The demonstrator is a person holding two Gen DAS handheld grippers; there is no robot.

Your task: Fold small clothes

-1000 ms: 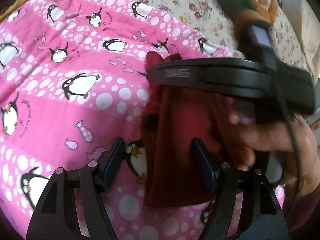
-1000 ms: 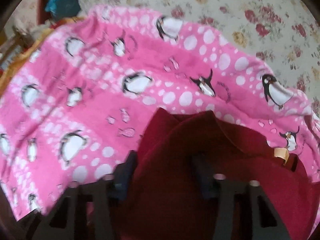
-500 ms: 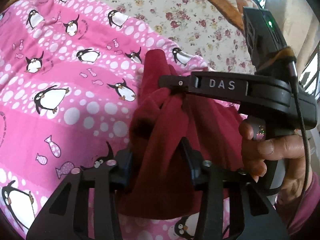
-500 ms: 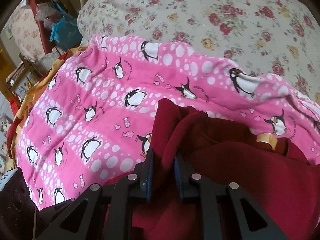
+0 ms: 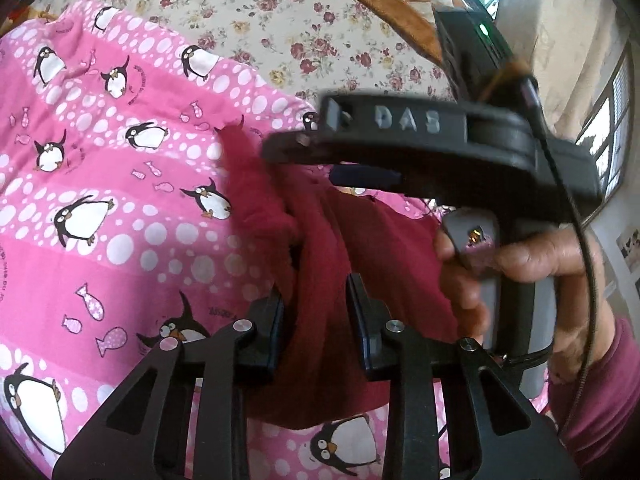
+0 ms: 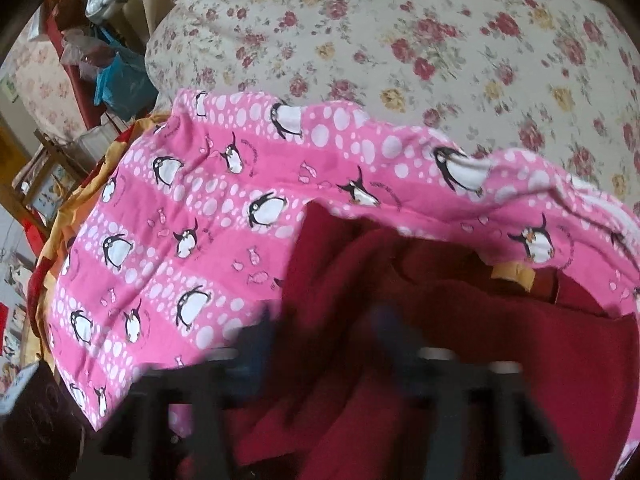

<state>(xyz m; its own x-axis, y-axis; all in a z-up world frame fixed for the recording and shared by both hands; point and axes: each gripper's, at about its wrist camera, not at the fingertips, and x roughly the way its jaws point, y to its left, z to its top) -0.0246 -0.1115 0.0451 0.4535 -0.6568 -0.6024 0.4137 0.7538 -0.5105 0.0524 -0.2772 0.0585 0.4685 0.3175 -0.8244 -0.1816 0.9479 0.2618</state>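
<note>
A dark red garment [image 6: 460, 340] lay bunched on the pink penguin blanket [image 6: 192, 240]; the right gripper's [image 6: 324, 332] fingers [image 6: 260, 332] were blurred.

A bedroom in a lived-in home.
A cream bedspread printed with red and yellow roses [image 6: 420, 52] covers a bed, with a pink penguin-patterned fleece blanket [image 6: 208, 240] spread on top. Beside the bed, cluttered wooden shelves [image 6: 36, 184] hold a blue plastic bag [image 6: 120, 80]; a barred window [image 5: 612, 140] lets in daylight.
</note>
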